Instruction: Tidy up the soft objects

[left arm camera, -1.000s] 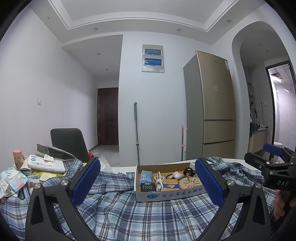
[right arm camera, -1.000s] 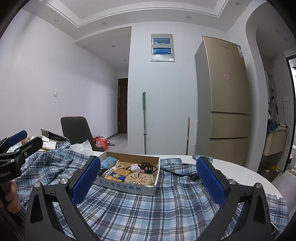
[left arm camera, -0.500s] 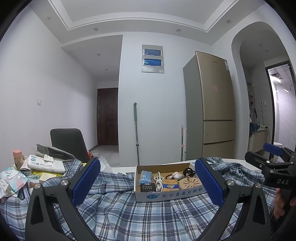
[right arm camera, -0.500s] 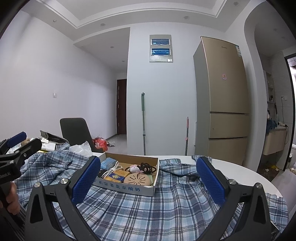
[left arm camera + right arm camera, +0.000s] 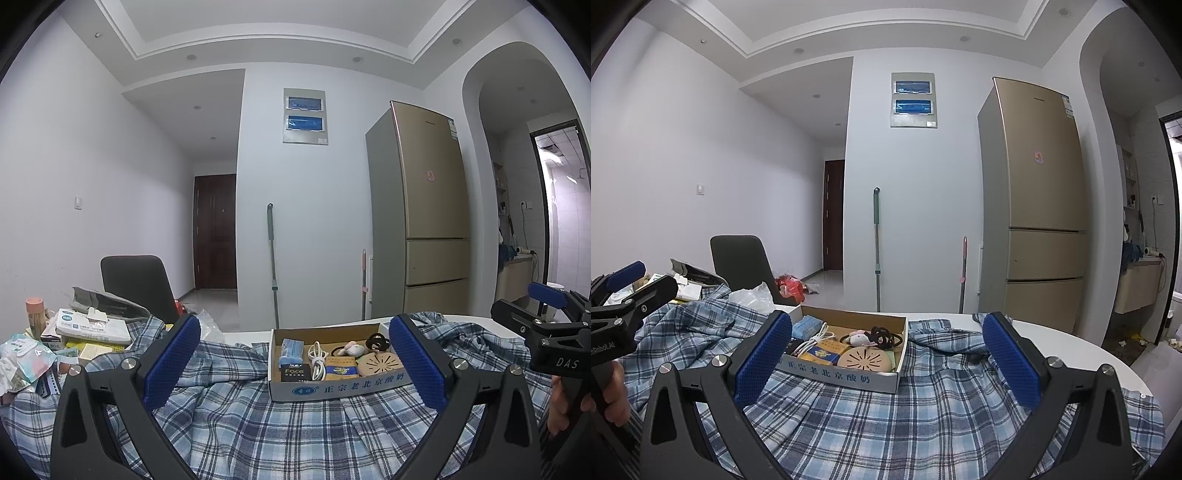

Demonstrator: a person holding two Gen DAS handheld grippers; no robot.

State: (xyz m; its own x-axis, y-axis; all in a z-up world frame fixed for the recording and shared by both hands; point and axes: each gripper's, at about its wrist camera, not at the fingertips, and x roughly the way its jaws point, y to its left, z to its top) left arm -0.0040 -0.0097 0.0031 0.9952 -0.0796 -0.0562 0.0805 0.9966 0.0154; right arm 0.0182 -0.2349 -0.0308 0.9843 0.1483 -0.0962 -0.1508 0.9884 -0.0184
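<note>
The big worry is the box. It sits right on top of the shirt, near the middle of it, and it is full of little things — a white cord, a small pink toy, a round tan disc. If someone pulls the shirt, I think the box will slide or tip, and the little things may spill out. It would be safer to lift the box off first.

The left gripper floats just above the shirt on the near side of the box. Its blue pads are spread wide apart and hold nothing. The right gripper is the same — wide open, with nothing in it, low over the shirt on the near side of the box.

The shirt is blue and white checks. It is wrinkled and spread over a white round table, and part of it may hang off the edge, so a hard tug could drag it down.

To the left of the box there is a messy pile of tissue packs and papers. A pull that way could knock them.

Behind the box stand a dark chair, a mop leaning on the white wall, and a tall gold fridge. A dark door is far back down the hall.
</note>
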